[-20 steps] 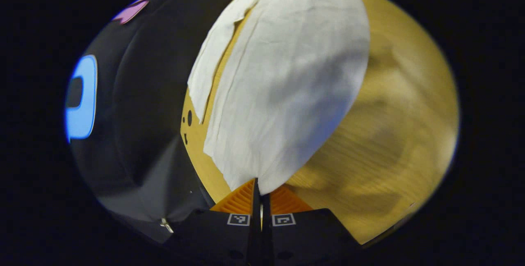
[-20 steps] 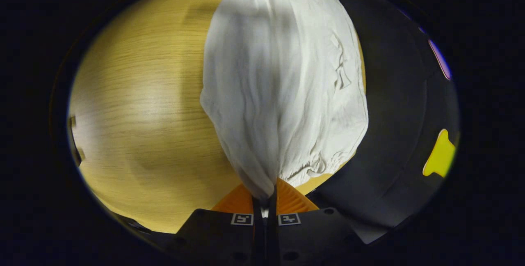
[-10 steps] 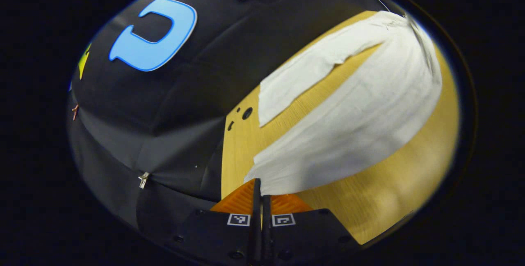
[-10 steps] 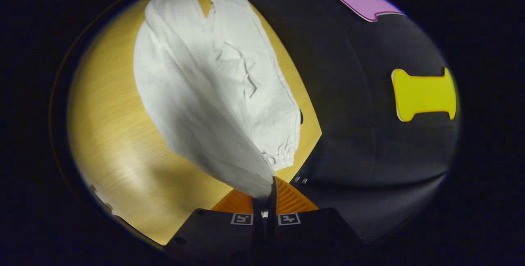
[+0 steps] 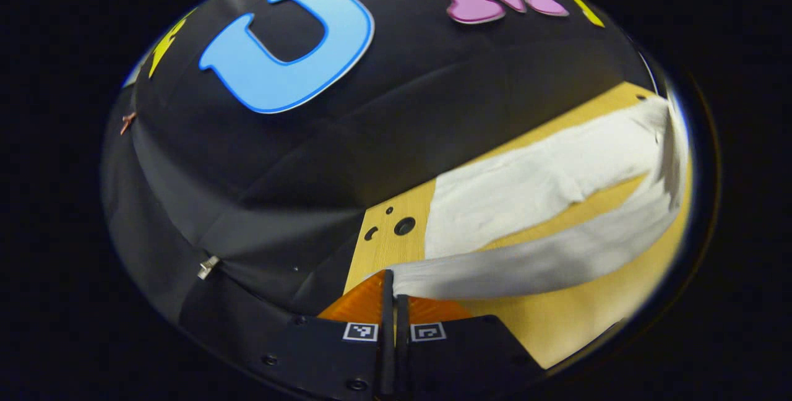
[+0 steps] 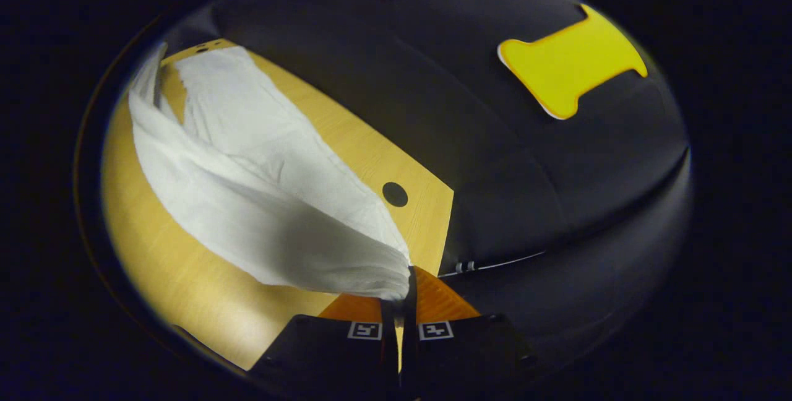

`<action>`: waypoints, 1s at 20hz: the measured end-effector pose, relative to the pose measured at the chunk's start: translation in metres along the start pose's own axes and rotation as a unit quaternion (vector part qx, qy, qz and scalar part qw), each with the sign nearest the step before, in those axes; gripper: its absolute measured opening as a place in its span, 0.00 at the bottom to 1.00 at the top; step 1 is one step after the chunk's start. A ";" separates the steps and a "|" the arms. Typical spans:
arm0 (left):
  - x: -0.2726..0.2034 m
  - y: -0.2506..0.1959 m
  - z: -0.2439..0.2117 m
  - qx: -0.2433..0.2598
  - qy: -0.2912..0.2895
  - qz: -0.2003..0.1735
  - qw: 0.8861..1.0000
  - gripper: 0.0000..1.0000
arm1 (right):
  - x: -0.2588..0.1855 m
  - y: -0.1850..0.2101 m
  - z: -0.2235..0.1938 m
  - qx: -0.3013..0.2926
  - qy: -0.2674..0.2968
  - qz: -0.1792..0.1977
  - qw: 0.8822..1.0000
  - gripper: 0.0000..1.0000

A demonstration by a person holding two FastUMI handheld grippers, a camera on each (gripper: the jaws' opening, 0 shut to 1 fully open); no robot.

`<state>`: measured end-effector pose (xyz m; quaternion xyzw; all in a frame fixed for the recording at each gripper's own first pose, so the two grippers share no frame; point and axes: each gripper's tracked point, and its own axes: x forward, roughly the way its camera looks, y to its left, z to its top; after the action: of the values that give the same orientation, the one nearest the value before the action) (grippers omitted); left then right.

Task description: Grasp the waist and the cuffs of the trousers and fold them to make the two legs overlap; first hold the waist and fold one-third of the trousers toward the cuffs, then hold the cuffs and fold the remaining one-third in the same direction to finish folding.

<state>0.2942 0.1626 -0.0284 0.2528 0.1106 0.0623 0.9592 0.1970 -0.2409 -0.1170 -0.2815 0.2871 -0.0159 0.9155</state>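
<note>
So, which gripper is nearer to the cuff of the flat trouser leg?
Left. The left gripper is just beside that cuff; the right gripper holds the trousers at the opposite end.

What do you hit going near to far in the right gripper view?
right gripper → trousers pinched in it → round hole in the table → booth wall.

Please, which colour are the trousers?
The trousers are plain white, with no pattern; this shows best in the right gripper view.
</note>
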 end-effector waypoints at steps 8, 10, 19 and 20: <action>0.116 -0.021 0.075 -0.051 -0.014 -0.035 0.998 0.05 | 0.033 -0.009 0.058 0.178 -0.011 -0.024 0.984 0.06; 0.143 -0.041 0.076 -0.079 -0.010 -0.064 0.995 0.05 | 0.044 -0.008 0.065 0.201 -0.011 -0.028 0.979 0.06; 0.163 -0.079 0.065 -0.196 0.009 -0.095 0.976 0.79 | 0.078 0.020 0.044 0.329 0.024 -0.012 0.944 0.96; 0.154 -0.076 0.069 -0.210 0.005 -0.092 0.973 0.89 | 0.073 0.014 0.039 0.346 0.022 -0.022 0.938 0.99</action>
<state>0.4645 0.0914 -0.0360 0.0347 0.1226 -0.0035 0.9918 0.2767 -0.2231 -0.1358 0.0466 0.2774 -0.1407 0.9493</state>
